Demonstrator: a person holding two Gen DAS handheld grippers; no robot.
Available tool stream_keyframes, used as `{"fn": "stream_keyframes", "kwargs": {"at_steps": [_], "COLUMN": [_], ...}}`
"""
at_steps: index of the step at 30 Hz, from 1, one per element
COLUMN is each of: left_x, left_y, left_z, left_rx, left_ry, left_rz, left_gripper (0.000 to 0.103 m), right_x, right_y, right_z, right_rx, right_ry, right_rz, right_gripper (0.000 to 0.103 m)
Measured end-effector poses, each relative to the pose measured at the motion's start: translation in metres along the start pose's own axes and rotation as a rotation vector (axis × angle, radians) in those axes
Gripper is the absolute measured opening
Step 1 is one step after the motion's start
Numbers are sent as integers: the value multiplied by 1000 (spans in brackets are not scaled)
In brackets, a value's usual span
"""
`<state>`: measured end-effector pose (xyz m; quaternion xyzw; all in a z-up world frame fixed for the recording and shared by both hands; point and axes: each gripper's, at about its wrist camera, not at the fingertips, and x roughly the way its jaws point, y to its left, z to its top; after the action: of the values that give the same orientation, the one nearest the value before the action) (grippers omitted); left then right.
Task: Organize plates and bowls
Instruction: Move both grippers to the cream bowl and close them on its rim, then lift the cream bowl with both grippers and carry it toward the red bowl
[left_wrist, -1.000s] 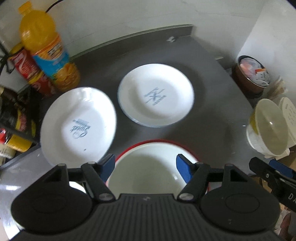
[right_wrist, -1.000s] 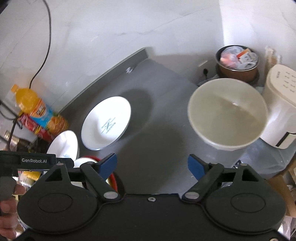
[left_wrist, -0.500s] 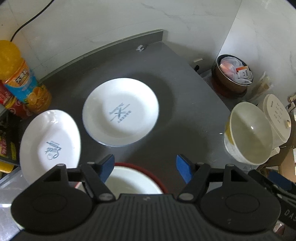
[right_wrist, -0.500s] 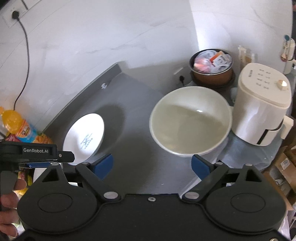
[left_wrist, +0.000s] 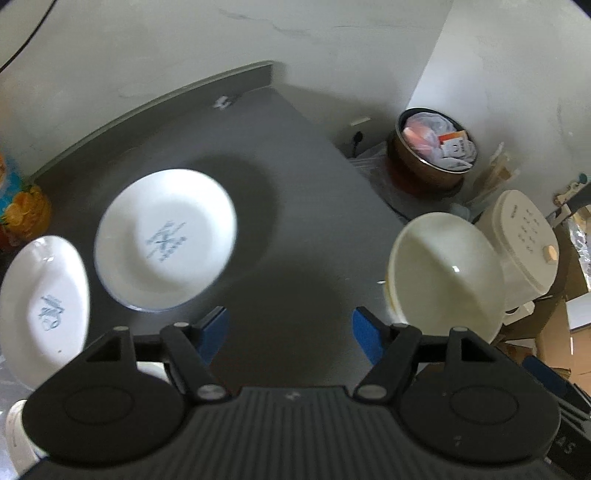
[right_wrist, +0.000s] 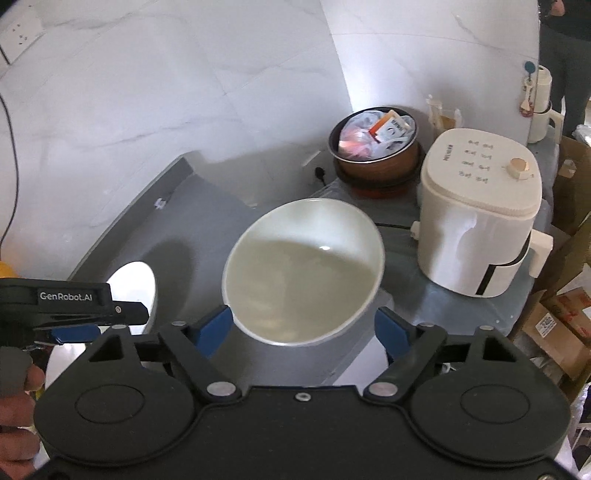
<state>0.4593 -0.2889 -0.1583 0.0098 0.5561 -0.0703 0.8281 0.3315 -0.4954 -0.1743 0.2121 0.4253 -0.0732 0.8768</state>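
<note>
Two white plates with blue print lie on the dark grey counter (left_wrist: 306, 229): a round one (left_wrist: 164, 238) and one at the left edge (left_wrist: 42, 310). A cream bowl (left_wrist: 445, 277) stands at the counter's right edge; in the right wrist view the bowl (right_wrist: 303, 269) sits just ahead of my right gripper (right_wrist: 303, 328), between its open blue fingertips, not gripped. My left gripper (left_wrist: 288, 332) is open and empty above bare counter. The left gripper also shows in the right wrist view (right_wrist: 74, 314).
A brown pot (right_wrist: 376, 147) full of packets and a cream appliance (right_wrist: 480, 206) stand right of the counter. An orange drink bottle (left_wrist: 22, 199) is at the far left. Cardboard boxes (right_wrist: 561, 325) sit lower right. A marble wall backs the counter.
My left gripper has drawn back and swung right, so the red-rimmed bowl below it has left its view. My right gripper has closed in on the cream bowl, which now lies between its fingers.
</note>
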Motion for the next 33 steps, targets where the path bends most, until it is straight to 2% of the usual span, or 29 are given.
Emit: {"fn": "stream_keyframes", "kwargs": {"at_steps": [13, 18, 21, 28, 31, 33], "left_x": [31, 46, 59, 92, 104, 111], "left_y": [-42, -55, -63, -74, -78, -77], "left_z": [4, 8, 10, 11, 10, 10], "left_rx": [-27, -30, -24, -24, -9, -18], "left_ry": [30, 43, 58, 92, 127, 150], "left_rz": [-61, -84, -68, -78, -72, -72], "left_gripper": [69, 65, 60, 43, 24, 18], "right_x": [35, 49, 59, 78, 80, 80], "right_y": [-29, -33, -36, -40, -38, -34], "right_z": [22, 24, 25, 22, 21, 21], "right_rx": [-57, -63, -56, -36, -39, -52], "right_ry": [48, 74, 88, 147, 157, 159], "right_rz": [-58, -65, -71, -71, -51, -61], "right_gripper": [64, 58, 52, 32, 22, 20]}}
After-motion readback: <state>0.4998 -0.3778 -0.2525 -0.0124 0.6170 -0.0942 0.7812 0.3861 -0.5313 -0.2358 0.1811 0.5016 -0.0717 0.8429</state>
